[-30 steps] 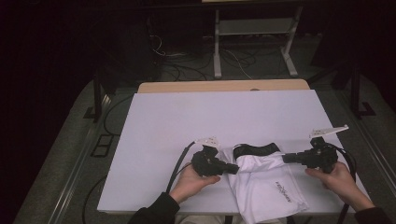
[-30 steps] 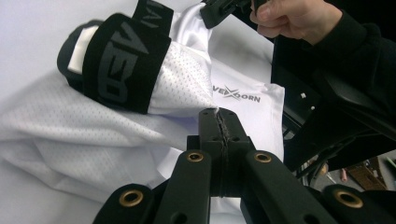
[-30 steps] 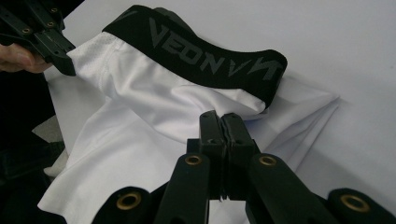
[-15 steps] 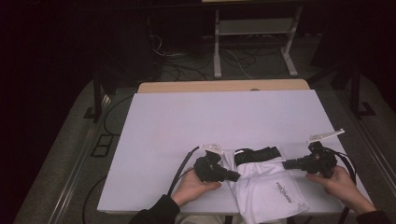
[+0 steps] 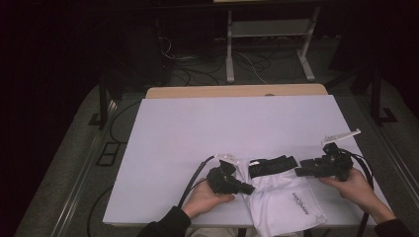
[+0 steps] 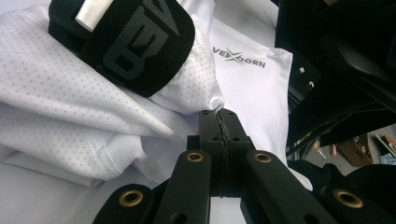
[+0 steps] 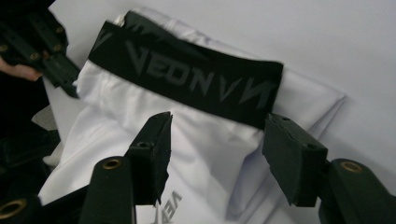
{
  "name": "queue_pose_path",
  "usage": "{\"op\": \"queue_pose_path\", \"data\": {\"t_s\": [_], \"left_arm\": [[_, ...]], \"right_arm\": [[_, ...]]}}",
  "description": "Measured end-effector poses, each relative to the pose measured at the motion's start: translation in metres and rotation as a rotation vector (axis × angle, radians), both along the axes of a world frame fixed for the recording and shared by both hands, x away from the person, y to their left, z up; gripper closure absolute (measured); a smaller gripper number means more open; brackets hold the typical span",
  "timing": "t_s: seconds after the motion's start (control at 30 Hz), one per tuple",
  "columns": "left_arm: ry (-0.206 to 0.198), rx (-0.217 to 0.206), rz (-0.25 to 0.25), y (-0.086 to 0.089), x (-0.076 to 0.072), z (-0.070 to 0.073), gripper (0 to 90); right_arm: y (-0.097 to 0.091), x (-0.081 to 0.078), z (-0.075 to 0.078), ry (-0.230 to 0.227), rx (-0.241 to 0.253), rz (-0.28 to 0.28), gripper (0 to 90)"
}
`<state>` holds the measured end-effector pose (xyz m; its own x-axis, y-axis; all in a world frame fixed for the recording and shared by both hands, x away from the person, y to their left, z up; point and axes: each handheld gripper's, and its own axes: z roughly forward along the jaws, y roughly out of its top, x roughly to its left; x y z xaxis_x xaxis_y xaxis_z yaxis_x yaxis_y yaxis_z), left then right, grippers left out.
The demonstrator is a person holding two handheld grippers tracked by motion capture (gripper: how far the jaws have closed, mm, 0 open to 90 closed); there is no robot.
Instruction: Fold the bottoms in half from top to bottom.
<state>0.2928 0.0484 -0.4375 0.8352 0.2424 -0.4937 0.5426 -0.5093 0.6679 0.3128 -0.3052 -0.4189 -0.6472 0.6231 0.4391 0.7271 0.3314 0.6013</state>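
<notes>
The white shorts [image 5: 281, 195] lie at the near edge of the white table [image 5: 237, 128], between the two hands, their black waistband [image 5: 272, 166] turned toward the far side and the legs hanging slightly over the edge toward the person; the cloth looks folded over on itself, which fits a folding or smoothing job for which the garment is kept close and square to the body; the left gripper [image 5: 247, 188] lies low at the shorts' left edge, and in the left gripper view its jaws are clenched tight on a small pinch of the white mesh fabric [image 6: 217, 102], probably to anchor that side while the other is let go; the right gripper [image 5: 302, 172] sits at the waistband's right end, and in the right gripper view its jaws have just been opening and now stand apart with the shorts [image 7: 205, 149] below and between them, the pads pressing on nothing, so that side appears released; the left hand [image 5: 205, 197] lies palm up on the table beneath its tool, forearm coming in from the near edge, gripper pointing right and level; the right hand [image 5: 353, 182] cups its tool from behind, gripper pointing left across the cloth, cable trailing back to the right.
</notes>
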Motion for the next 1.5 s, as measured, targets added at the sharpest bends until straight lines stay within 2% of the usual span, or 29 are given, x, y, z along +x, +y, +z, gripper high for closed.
{"op": "queue_pose_path", "data": {"t_s": [0.3, 0.37, 0.47, 0.57, 0.77, 1.2, 1.33, 1.5], "left_arm": [[0.006, 0.003, 0.004, -0.001, 0.0, -0.001, 89.1], [0.008, 0.001, 0.004, -0.001, 0.0, -0.001, 89.1], [0.009, 0.002, 0.004, -0.001, 0.0, -0.001, 89.1], [0.009, 0.001, 0.004, -0.001, 0.0, -0.001, 89.1], [0.008, 0.0, 0.003, -0.001, 0.0, -0.001, 89.1], [0.006, 0.008, -0.005, -0.003, 0.0, -0.002, 89.1], [0.004, 0.009, -0.008, -0.003, 0.0, -0.003, 89.0], [0.004, 0.008, -0.009, -0.003, 0.0, -0.002, 89.0]], "right_arm": [[0.005, 0.029, -0.005, 0.027, 0.007, -0.005, 36.9], [0.005, 0.035, -0.009, 0.044, 0.029, 0.0, 36.9], [0.006, 0.043, -0.016, 0.079, 0.023, 0.005, 36.1], [0.007, 0.048, -0.018, 0.093, 0.03, 0.007, 36.3], [0.012, 0.057, -0.021, 0.119, 0.027, 0.018, 37.7], [0.023, 0.065, -0.026, 0.169, 0.018, 0.035, 38.1], [0.028, 0.069, -0.026, 0.18, 0.014, 0.034, 42.0], [0.031, 0.069, -0.026, 0.179, -0.009, 0.008, 57.3]]}}
